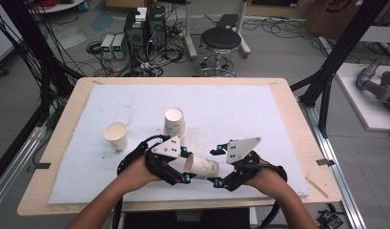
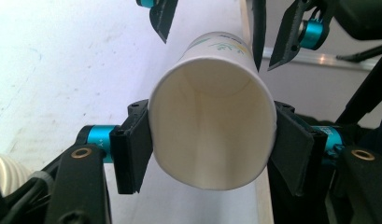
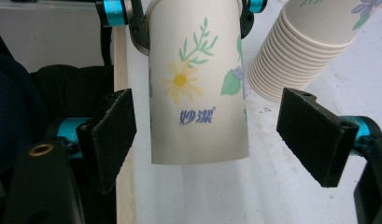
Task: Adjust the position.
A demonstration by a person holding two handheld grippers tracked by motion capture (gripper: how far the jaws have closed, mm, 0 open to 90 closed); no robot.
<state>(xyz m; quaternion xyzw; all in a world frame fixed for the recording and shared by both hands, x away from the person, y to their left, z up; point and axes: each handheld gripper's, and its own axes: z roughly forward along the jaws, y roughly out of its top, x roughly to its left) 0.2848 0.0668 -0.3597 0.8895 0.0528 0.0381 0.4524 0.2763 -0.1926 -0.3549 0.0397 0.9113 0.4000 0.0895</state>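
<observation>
Paper cups: one held [image 1: 202, 166], one stack [image 1: 175, 122], one single [image 1: 116, 135].

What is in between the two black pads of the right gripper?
The bottom end of the flowery paper cup, seen in the right gripper view. The right gripper pads stand apart from it; the left gripper clamps its rim.

We see a stack of paper cups [image 1: 175, 122] standing on the white mat [image 1: 240, 109] over the wooden table [image 1: 290, 102], with a single paper cup [image 1: 116, 136] to its left. Behind the table sit a black stool [image 1: 220, 40] and computer towers [image 1: 144, 28].
</observation>
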